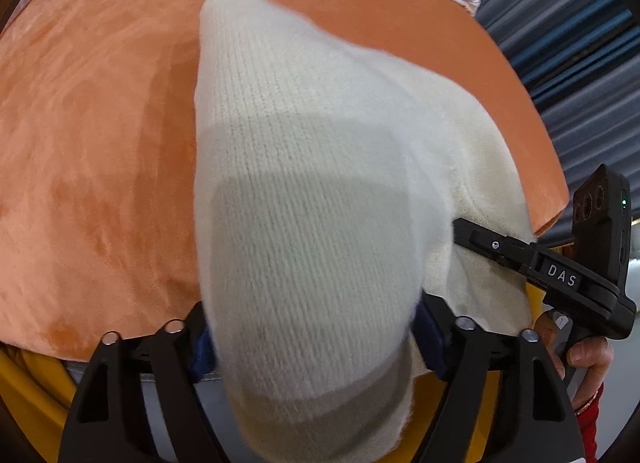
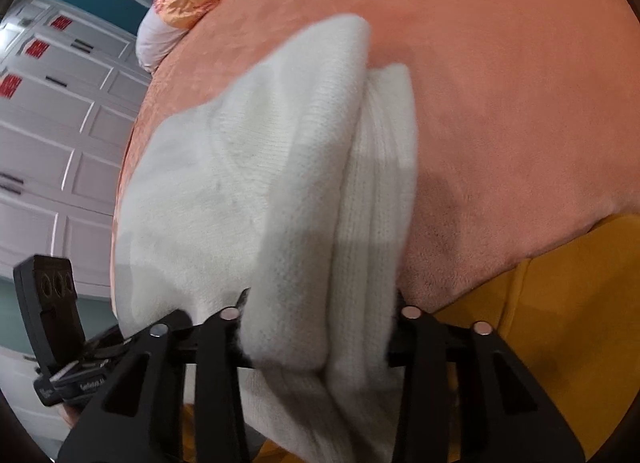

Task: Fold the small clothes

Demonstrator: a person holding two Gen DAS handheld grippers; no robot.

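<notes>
Lettering "DAS" marks the right gripper (image 1: 460, 229). Both it and the left gripper (image 1: 312, 339) are clamped on the white knit garment (image 1: 304, 191), long axis running 6 to 12 o'clock, over the orange bedspread (image 1: 100, 135).

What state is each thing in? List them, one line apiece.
White knit garment: bunched, partly lifted off the bed, motion-blurred, held at two places.
Left gripper: shut on the garment.
Right gripper: shut on a thick folded edge of the garment.
Orange blanket: spread flat over the bed, under the garment.
White wardrobe doors: closed.
</notes>
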